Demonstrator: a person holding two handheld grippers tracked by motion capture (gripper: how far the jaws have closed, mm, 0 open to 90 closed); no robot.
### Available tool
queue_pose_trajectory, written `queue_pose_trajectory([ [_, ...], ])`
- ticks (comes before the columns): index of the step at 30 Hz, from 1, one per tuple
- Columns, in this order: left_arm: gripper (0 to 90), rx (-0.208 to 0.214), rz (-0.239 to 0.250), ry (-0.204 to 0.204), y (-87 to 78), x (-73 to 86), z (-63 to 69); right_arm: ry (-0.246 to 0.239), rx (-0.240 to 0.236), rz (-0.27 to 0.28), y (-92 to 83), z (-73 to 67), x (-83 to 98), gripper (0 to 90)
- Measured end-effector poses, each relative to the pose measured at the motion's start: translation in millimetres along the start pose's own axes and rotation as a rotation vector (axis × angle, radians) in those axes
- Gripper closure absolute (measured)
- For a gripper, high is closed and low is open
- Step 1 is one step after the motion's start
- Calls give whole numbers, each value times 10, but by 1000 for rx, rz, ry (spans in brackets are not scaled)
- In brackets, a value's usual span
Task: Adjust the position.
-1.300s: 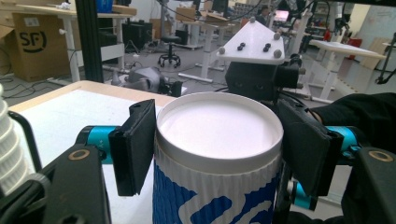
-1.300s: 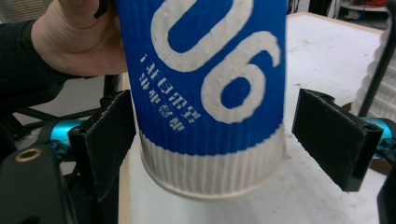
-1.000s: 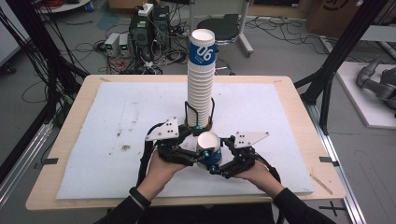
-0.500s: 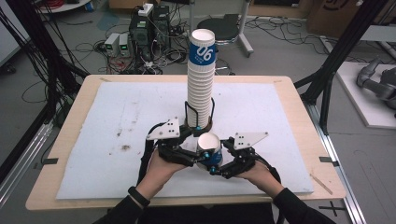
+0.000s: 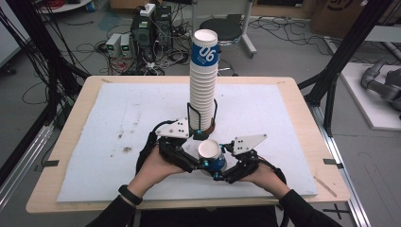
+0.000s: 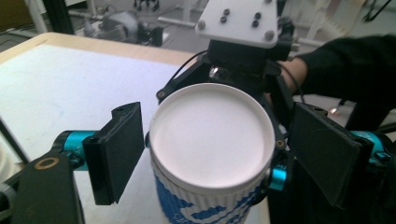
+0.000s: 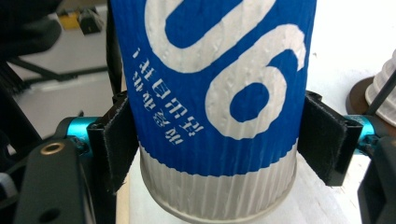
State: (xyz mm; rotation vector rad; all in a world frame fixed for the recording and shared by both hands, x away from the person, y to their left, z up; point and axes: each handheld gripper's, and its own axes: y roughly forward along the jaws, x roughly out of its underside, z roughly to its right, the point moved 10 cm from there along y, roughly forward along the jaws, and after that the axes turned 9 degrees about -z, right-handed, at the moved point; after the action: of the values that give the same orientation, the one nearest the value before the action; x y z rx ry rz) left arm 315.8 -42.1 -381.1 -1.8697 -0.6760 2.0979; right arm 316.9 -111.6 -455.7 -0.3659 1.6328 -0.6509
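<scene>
Vs a second ago: hands and single cup [image 5: 211,155] sit in the same near-centre spot on the white mat [image 5: 293,123]; left gripper [image 5: 197,163] jaws have just been opening, cup between them, pads now standing off the cup wall on both sides in the left gripper view, so it's released; right gripper [image 5: 218,174] jaws have just been closing and its pads [image 7: 122,140] now press both sides of the cup, clamped on it; tall stack of cups [image 5: 203,85] unchanged, upright on its brown base [image 5: 211,127] just far of the grippers.

Cup is upside down: the left gripper view looks down on its flat white bottom [image 6: 212,135], and the right gripper view has the rim at the low end with the print inverted; it stands between the two grippers, near the table's [image 5: 80,113] near edge.

Writing: big white "06" on a blue band on the top cup of the stack; the same "06" on the single cup [image 7: 215,93], plus a small line of white characters beside it, too small and inverted to read; lower part of the cup is plain white ribbed sleeve.
</scene>
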Motion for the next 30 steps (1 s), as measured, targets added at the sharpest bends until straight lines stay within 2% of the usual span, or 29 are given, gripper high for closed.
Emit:
queue_pose_trajectory([
  [2, 193, 9, -66, 7, 32, 58, 10, -2, -4, -30, 9, -11, 23, 218],
  [4, 202, -2, -133, 40, 76, 127, 22, -12, 0, -59, 16, -18, 45, 218],
  [8, 282, 7, -158, 52, 121, 165, 35, -33, -4, -82, 30, -48, 59, 219],
  [10, 289, 14, -154, 52, 119, 169, 38, -45, -2, -95, 36, -56, 68, 215],
  [13, 290, 17, -121, 52, 86, 141, 12, -41, 2, -71, 24, -46, 48, 190],
  [19, 297, 43, 22, -3, -34, 39, -40, -15, -4, 46, -118, 0, -68, 179],
  [23, 299, 25, 103, -8, -111, -30, -72, 34, -1, 109, -212, 46, -114, 161],
  [26, 300, 40, 184, -37, -171, -79, -91, 60, 2, 153, -242, 64, -155, 142],
  [27, 300, 44, 201, -44, -181, -89, -93, 67, -4, 181, -255, 58, -184, 142],
  [30, 300, 59, 237, -54, -197, -110, -90, 72, -11, 212, -273, 55, -220, 143],
])
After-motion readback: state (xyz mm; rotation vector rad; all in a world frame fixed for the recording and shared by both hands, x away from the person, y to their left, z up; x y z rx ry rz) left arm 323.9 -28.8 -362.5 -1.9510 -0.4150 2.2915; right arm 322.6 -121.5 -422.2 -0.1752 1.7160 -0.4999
